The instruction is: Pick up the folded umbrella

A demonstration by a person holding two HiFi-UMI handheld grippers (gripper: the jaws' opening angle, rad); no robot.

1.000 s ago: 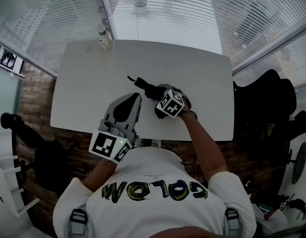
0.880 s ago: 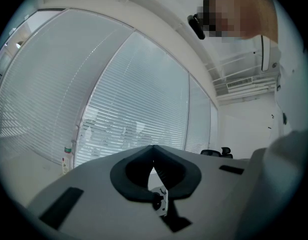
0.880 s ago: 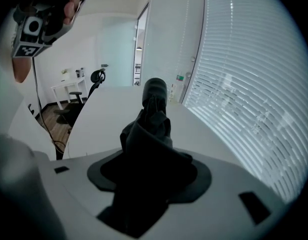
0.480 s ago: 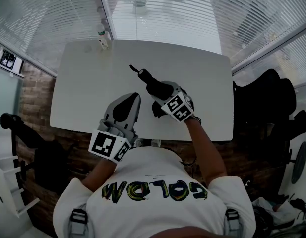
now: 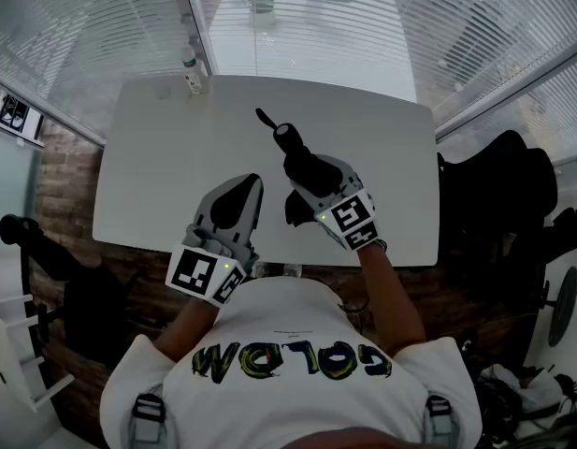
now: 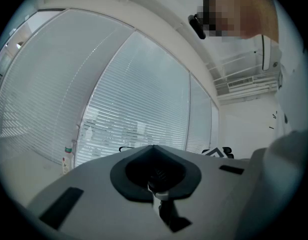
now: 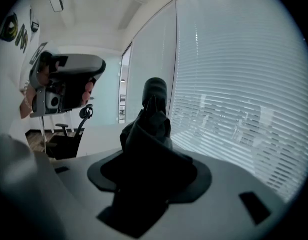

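White table [image 5: 157,176], black slim folded umbrella [image 5: 302,165]

white table [image 5: 157,176] | small bottle [image 5: 191,71] upright at its far-left corner | blinds [image 5: 316,17] behind | black chair [image 5: 498,185] right

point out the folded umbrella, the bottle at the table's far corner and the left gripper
folded umbrella [image 5: 284,137], head view, on its handle end
bottle [image 5: 192,75], head view, on its body
left gripper [image 5: 252,181], head view, at the tips of its closed jaws

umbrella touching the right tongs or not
Touching. The right gripper view shows the right tongs closed on the umbrella, its dark fabric squeezed between them.
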